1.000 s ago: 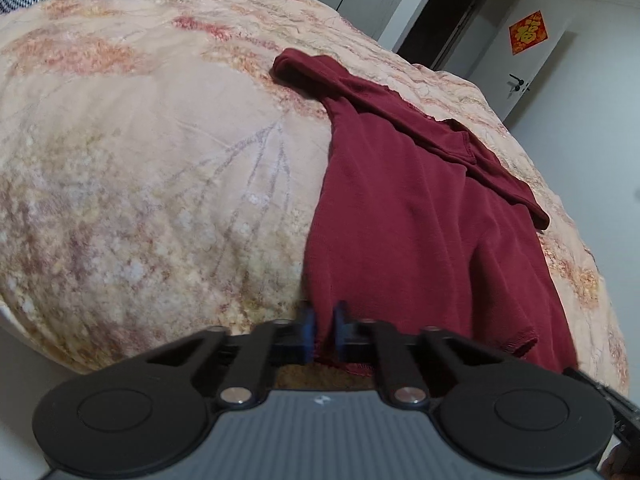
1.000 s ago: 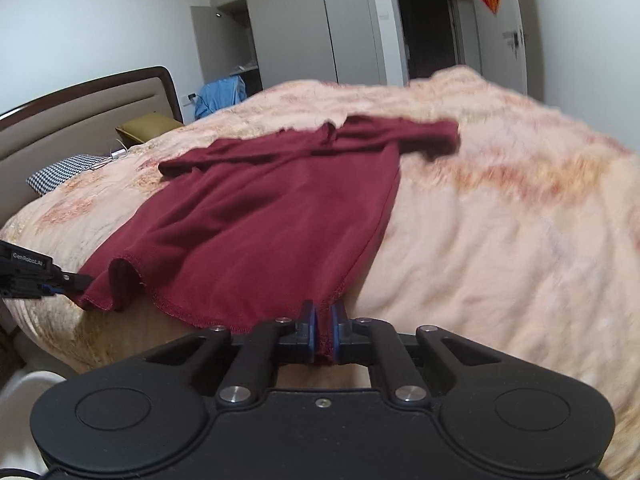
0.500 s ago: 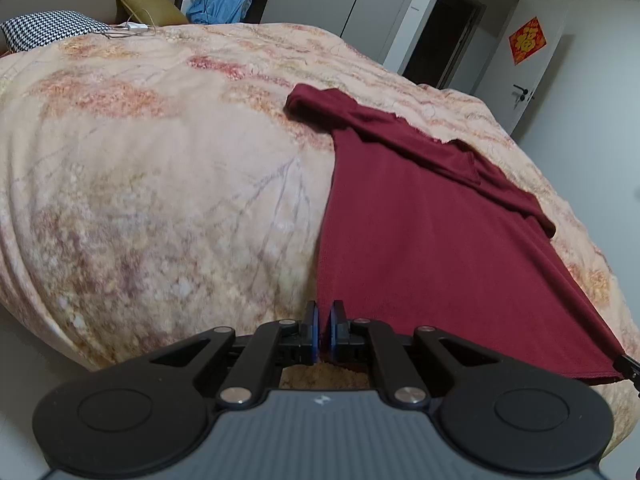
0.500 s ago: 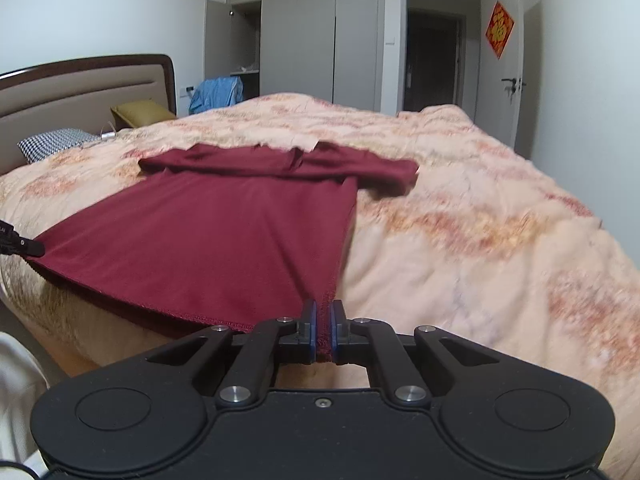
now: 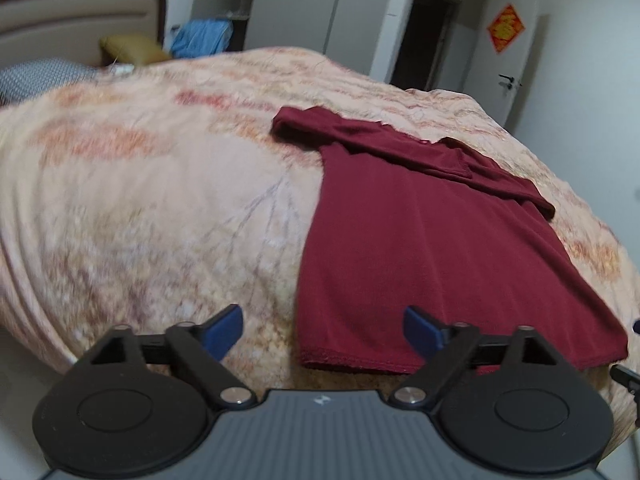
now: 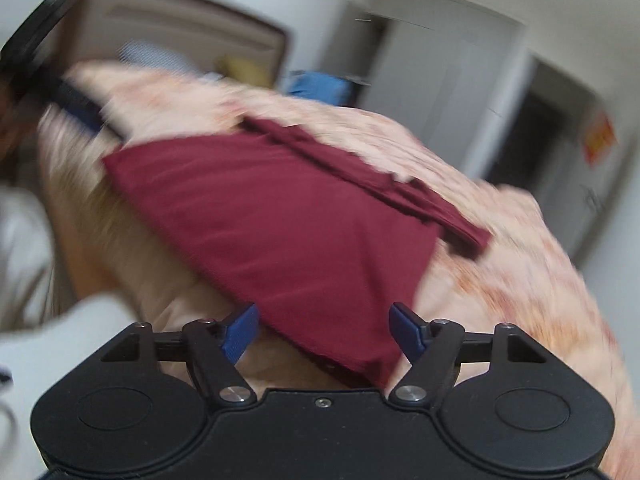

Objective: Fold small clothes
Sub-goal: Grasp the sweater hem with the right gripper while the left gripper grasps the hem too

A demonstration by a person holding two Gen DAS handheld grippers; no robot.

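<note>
Bed under peach floral quilt. Dark red garment spread flat near foot edge, hem at quilt's brink, sleeves folded across top. Checked pillow and mustard pillow by headboard.

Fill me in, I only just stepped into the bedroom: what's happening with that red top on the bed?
A person is folding clothes with hand-held tongs, one pair in each hand. The dark red shirt lies spread flat on the floral bedspread, its hem at the near edge of the bed and its sleeves at the far end. Both the left tongs and the right tongs are open and hold nothing; each sits just short of the hem. No fold has been made yet.
</note>
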